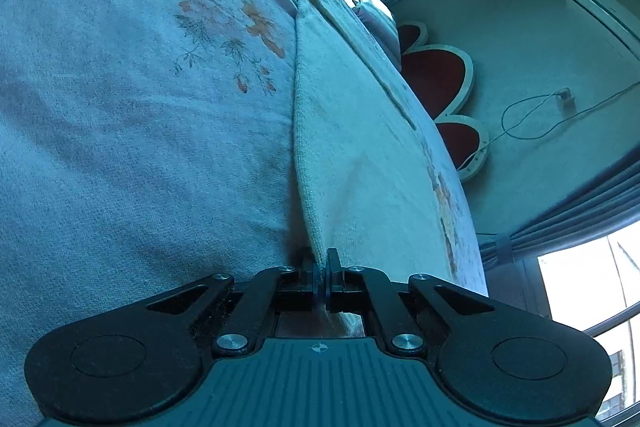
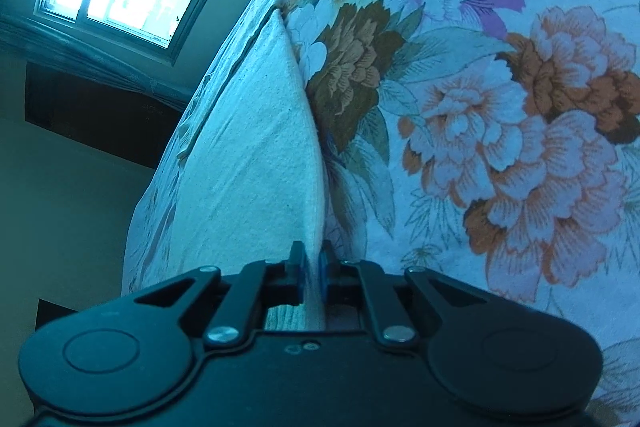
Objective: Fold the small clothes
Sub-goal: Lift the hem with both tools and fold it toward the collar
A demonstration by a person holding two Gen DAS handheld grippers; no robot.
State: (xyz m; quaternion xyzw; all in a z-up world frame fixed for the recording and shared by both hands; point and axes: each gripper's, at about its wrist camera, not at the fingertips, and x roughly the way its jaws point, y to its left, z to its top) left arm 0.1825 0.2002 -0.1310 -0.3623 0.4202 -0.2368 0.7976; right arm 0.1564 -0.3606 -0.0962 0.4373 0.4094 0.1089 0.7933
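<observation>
While the left gripper point(image 1: 322, 267) is clamped on the near edge of a white cloth point(image 1: 352, 131) on the bed point(image 1: 120, 107), the right gripper point(image 2: 310, 263) is pinched on its other corner; lifting together and folding it over is judged next.

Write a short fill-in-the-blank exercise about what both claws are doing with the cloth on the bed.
1. The left claw is ____ on the white cloth's edge.
2. The right claw grips the ____ cloth.
3. The bedsheet is printed with ____.
4. Red heart-shaped panels form the ____.

Answers: shut; white; flowers; headboard
</observation>
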